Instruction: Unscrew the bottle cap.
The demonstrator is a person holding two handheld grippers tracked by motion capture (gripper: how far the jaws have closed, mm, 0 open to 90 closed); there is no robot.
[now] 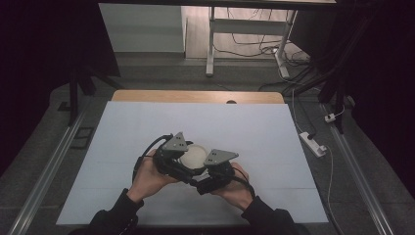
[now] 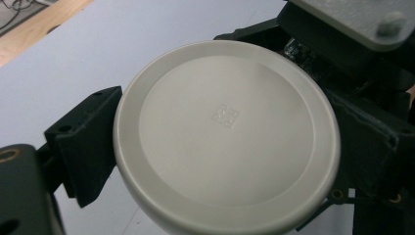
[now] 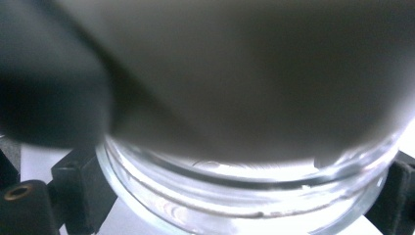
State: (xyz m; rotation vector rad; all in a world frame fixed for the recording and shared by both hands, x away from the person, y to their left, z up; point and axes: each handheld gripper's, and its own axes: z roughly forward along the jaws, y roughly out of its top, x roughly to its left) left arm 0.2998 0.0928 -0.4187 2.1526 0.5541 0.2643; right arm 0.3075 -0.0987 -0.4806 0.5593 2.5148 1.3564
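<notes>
Lid: white, round, clamped at its rim between my left hand-held gripper's jaws, centre of frame | Jar: clear glass, threaded neck held between my right hand-held gripper's jaws, lower frame | Both hand-held grippers meet at lower centre over the desk, lid between them.

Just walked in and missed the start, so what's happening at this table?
A person holds a gripper in each hand over the white table. The left gripper clamps the white lid; the right gripper clamps the clear glass jar just below it. Whether the lid is going on or coming off can't be told.
</notes>
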